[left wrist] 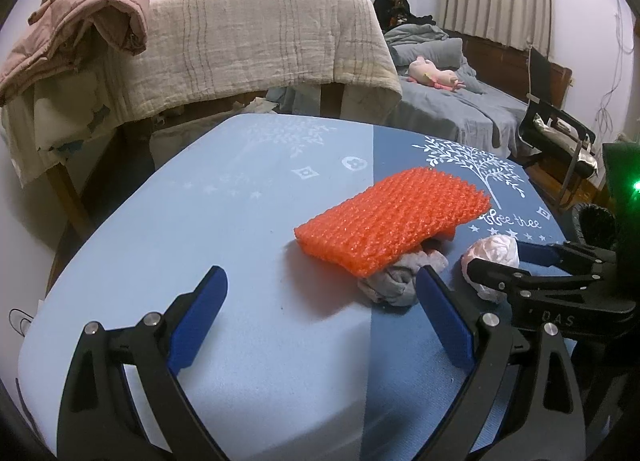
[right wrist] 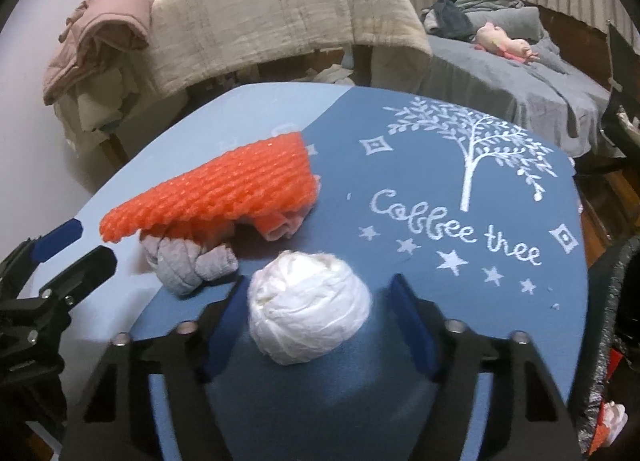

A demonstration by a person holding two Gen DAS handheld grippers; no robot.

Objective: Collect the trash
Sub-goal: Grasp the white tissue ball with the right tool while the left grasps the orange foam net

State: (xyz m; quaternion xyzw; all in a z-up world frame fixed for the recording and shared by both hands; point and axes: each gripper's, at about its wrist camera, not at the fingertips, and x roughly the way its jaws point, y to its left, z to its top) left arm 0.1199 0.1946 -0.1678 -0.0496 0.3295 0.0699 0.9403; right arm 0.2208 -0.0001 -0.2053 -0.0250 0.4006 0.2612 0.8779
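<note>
Blue tablecloth (right wrist: 500, 293) printed with a white tree. Near the front edge, a crumpled white paper ball (right wrist: 310, 307) between the right gripper's (right wrist: 320, 321) blue pads, jaws half closed around it, contact unclear. To its left, an orange mesh pad (right wrist: 224, 189) atop a grey rag (right wrist: 188, 265). Left gripper (left wrist: 320, 313) spread wide, empty, near the rag.

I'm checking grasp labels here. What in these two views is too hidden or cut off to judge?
- Grey cloth: partly under the orange mesh, both views.
- White wad between right gripper fingers: pad contact unclear in both views.
- Black bin: cut off by the right wrist view's edge; contents mostly hidden.
</note>
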